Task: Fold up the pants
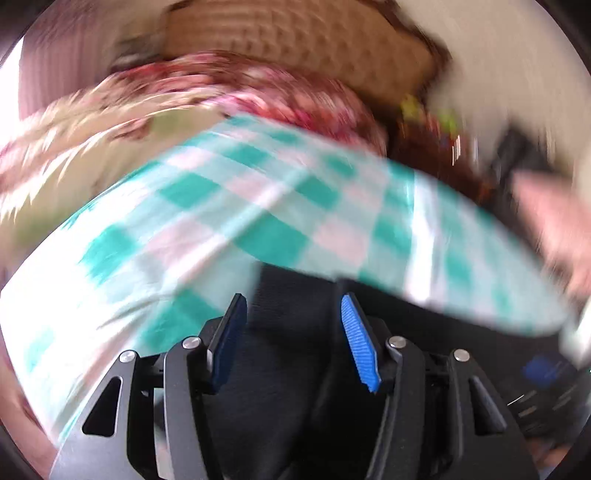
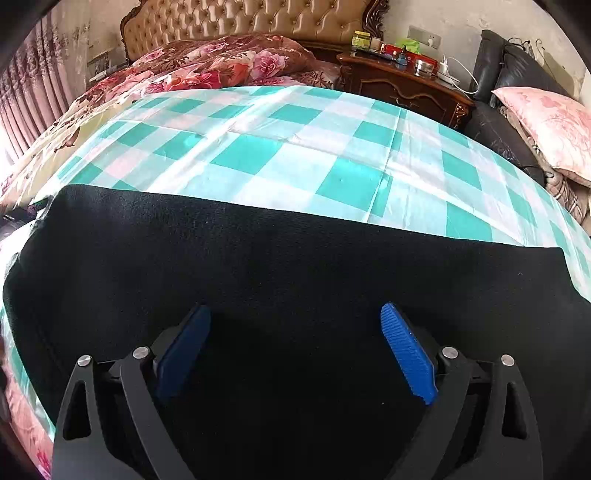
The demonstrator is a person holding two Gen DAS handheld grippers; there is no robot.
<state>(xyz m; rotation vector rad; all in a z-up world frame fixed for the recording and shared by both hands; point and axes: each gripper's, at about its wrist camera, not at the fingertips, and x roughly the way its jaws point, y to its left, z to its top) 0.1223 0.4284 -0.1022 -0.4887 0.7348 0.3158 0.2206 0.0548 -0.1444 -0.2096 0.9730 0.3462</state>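
Black soft-fabric pants fill the near part of the right wrist view, lying flat across the foot of a bed covered by a teal-and-white checked sheet. The right hand-held gripper hangs over the dark cloth with its blue ribbed pads spread wide and nothing between them.

From the left wrist, the picture is heavily smeared by motion. The left hand-held gripper also stands wide, its blue pads apart and gripping nothing, with the black pants below and in front of it and the checked sheet beyond.

Only the right wrist view gives the room clearly: a tufted tan leather headboard, a rose-patterned red quilt bunched at the head of the bed, and a carved dark wooden nightstand carrying small jars, bottles and a white cable. A black leather chair beside it bears a pink floral pillow. Pink pleated curtains hang at the left edge.

What the jars on the nightstand hold is too small to tell.
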